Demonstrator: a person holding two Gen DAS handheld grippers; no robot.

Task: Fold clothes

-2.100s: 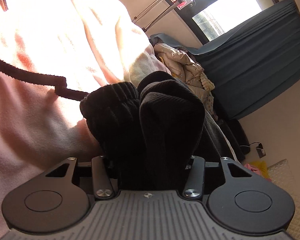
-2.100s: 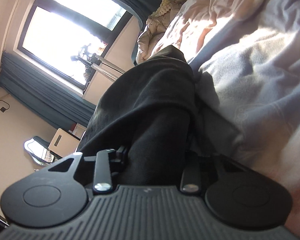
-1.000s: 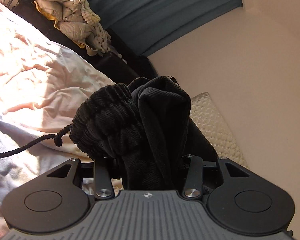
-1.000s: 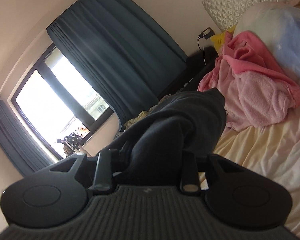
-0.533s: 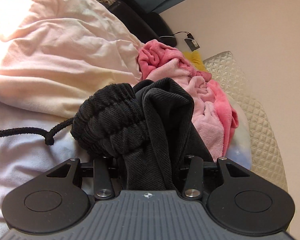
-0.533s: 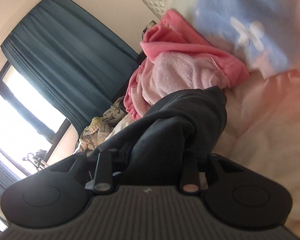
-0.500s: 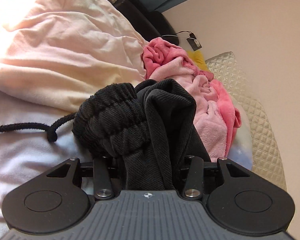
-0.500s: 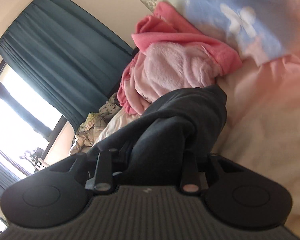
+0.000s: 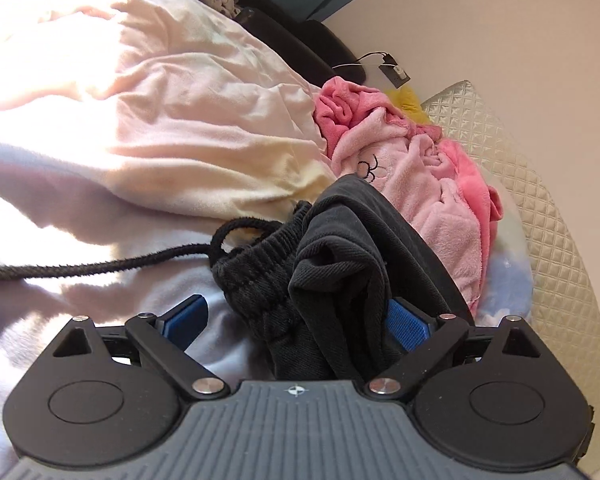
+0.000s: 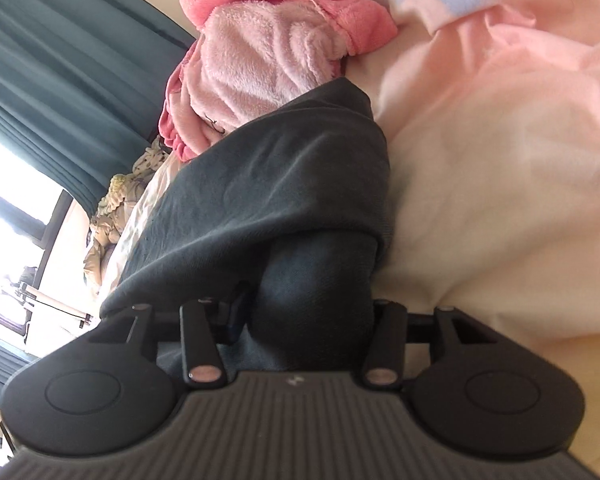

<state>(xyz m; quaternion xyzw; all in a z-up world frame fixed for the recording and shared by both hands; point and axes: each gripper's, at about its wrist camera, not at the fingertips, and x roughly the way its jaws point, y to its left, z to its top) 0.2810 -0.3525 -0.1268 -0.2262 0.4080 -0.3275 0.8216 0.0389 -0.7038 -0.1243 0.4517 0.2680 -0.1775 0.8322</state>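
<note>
Two grippers release one dark garment onto a bed. The left gripper has its jaws opening and already spread wide; the ribbed waistband of the black trousers lies between the blue pads, leaning on the right-hand pad and clear of the other, so nothing is clamped. The right gripper has its jaws opening too, about half apart; a fold of the same cloth fills the gap, and whether the pads press on it cannot be told. The trousers rest bunched on the pale bedding, with the drawstring trailing off to the left. Likely faults: cloth may cling to a ribbed pad and be dragged up as a gripper withdraws, undoing the lay; the drawstring loop beside the waistband could snag a finger; uneven release could leave the garment twisted, not flat. Room for moving: open bedding lies to the left in the left wrist view and to the right in the right wrist view. A pink fleece pile sits just beyond the trousers, touching them in the right wrist view, and the quilted headboard bounds that side.
</note>
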